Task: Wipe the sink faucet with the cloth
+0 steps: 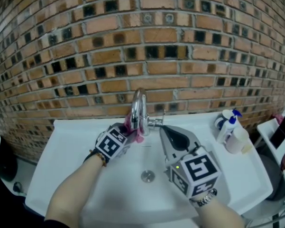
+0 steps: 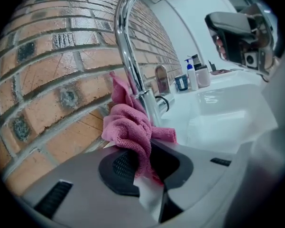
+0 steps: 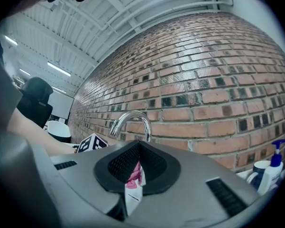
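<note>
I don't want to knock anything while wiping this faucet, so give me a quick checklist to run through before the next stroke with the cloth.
1. Left gripper grips the pink cloth: ok, its jaws are closed on it.
2. Cloth touches the faucet: ok, it is bunched against the lower neck.
3. Right gripper is empty: ok, its jaws are together on nothing.
4. Right gripper is clear of the wiping path: cannot tell, its tip sits close to the faucet's base.
5. Bottles are out of the way: ok, they stand at the far right corner of the sink.
</note>
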Motion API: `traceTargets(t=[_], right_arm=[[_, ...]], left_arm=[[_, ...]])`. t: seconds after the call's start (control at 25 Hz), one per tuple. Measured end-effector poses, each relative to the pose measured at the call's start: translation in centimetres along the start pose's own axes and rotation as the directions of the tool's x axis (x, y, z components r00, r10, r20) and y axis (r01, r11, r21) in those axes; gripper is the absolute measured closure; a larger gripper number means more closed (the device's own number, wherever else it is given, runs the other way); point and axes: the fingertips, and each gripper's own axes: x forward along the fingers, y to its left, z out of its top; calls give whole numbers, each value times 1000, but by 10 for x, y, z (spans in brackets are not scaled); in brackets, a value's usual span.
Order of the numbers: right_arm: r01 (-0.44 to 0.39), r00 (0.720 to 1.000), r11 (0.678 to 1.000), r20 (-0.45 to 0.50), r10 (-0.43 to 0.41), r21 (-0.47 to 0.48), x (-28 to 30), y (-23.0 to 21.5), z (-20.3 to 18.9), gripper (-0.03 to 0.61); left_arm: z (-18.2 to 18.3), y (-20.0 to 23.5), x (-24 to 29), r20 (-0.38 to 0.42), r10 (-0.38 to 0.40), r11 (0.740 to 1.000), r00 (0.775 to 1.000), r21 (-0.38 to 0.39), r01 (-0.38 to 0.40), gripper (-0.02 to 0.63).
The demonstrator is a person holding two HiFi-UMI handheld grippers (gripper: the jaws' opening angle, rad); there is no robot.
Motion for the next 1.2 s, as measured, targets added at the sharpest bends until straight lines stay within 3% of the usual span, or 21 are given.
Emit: traceTargets(t=[0.32, 0.52, 0.68, 0.76, 0.92, 1.08, 1.2], right_arm=[[-27, 999, 1000, -17, 27, -2, 6, 4, -9, 566], [-109, 993, 994, -47, 109, -5, 11, 17, -15, 562], [-200, 976, 980, -82, 200, 9, 16, 28, -23, 399], [-258, 961, 966, -105, 257, 0, 16, 37, -24, 323], [-391, 916, 918, -131, 380, -66, 8, 56, -21, 256], [-514, 853, 848, -181, 490, -125, -4, 72, -22, 232], [-571, 815, 815, -189, 548, -97, -10, 75, -21, 232]], left_arm=[[11, -12, -41, 89, 33, 998, 995, -47, -29, 550], [21, -28, -73, 149, 30, 998, 988, -51, -23, 549], [36, -48, -99, 224, -10, 999, 975, -28, 17, 549], [46, -58, -112, 268, -38, 999, 963, -5, 41, 549], [66, -82, -137, 356, -108, 994, 928, 51, 97, 549], [77, -106, -156, 426, -189, 980, 885, 134, 145, 549], [81, -121, -167, 468, -233, 969, 853, 180, 166, 549]])
